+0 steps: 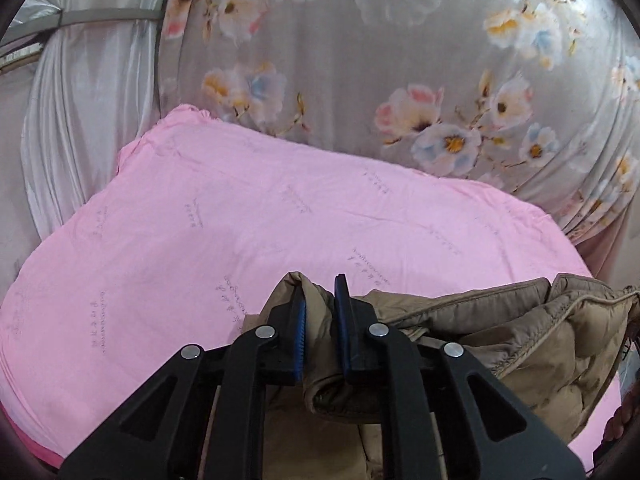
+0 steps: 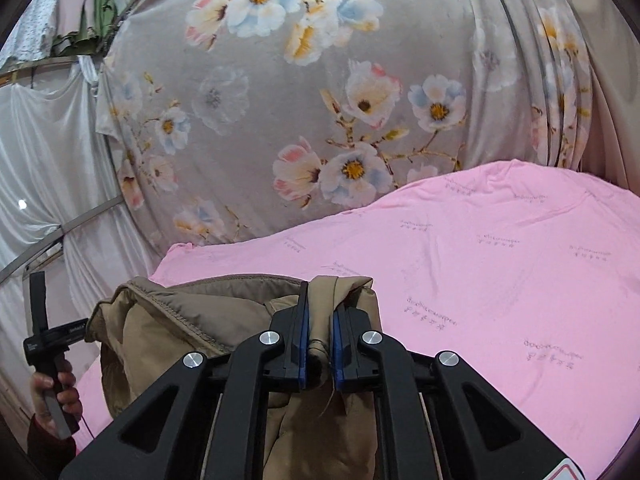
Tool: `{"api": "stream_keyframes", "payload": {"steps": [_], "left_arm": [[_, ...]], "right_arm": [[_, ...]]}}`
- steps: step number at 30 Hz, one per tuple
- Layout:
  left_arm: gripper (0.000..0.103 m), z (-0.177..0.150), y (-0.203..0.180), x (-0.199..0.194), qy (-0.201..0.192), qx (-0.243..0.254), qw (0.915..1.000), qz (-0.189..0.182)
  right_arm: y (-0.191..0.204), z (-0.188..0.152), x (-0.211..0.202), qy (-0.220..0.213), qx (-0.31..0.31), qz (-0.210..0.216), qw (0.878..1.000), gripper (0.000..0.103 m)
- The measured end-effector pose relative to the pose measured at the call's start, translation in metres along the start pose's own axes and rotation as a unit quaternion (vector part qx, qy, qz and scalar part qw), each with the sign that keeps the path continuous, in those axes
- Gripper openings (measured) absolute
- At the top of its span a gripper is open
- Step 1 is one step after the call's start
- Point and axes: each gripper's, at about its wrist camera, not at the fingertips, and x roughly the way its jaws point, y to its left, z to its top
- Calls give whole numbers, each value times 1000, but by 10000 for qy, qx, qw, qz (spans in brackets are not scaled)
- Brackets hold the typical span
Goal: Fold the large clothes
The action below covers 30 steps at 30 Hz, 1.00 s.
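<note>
A tan padded jacket hangs over a bed covered with a pink sheet. My left gripper is shut on a bunched edge of the jacket, which stretches off to the right. In the right wrist view the jacket sags to the left, and my right gripper is shut on another bunched edge of it. The pink sheet lies beyond and to the right. The left hand-held gripper's handle and the hand on it show at the far left.
A grey curtain with a flower print hangs behind the bed, also in the right wrist view. White drapes hang to the left. Clothes hang at the upper left of the right wrist view.
</note>
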Motion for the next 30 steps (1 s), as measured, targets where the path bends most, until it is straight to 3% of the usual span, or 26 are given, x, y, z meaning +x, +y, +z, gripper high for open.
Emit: {"api": "stream_keyframes", "payload": {"steps": [3, 4, 5, 7, 9, 10, 14, 18, 22, 25, 30], "left_arm": [[18, -5, -2, 52, 318, -13, 9993, 220], [23, -6, -2, 64, 351, 30, 9988, 353], [36, -6, -2, 71, 219, 77, 9977, 630], [60, -4, 2, 70, -85, 186, 9954, 934], [64, 1, 7, 63, -191, 142, 9960, 862], [64, 4, 9, 59, -192, 113, 9964, 815], [64, 9, 9, 43, -109, 27, 9982, 594], [64, 0, -28, 34, 11, 196, 9997, 150], [64, -19, -76, 46, 199, 493, 9984, -211], [64, -37, -103, 66, 376, 724, 9966, -142], [64, -50, -108, 101, 655, 700, 9950, 265]], "right_arm": [[-12, -4, 40, 215, 227, -86, 9995, 15], [-16, -5, 51, 280, 355, -30, 9990, 18], [-21, -5, 58, 331, 488, 41, 9983, 20], [-30, -3, 64, 352, 767, 156, 9963, 39], [-36, 2, 52, 72, 909, 128, 9958, 56], [-38, 6, 40, -108, 957, 167, 9952, 58], [-26, 18, 9, -386, 552, -208, 9975, 58], [6, 1, 17, -134, -60, -524, 9985, 55], [47, -37, 66, 535, -707, -599, 9943, 25], [72, -57, 98, 886, -981, -399, 9904, 17], [90, -70, 138, 1156, -1252, -602, 9835, 11]]}}
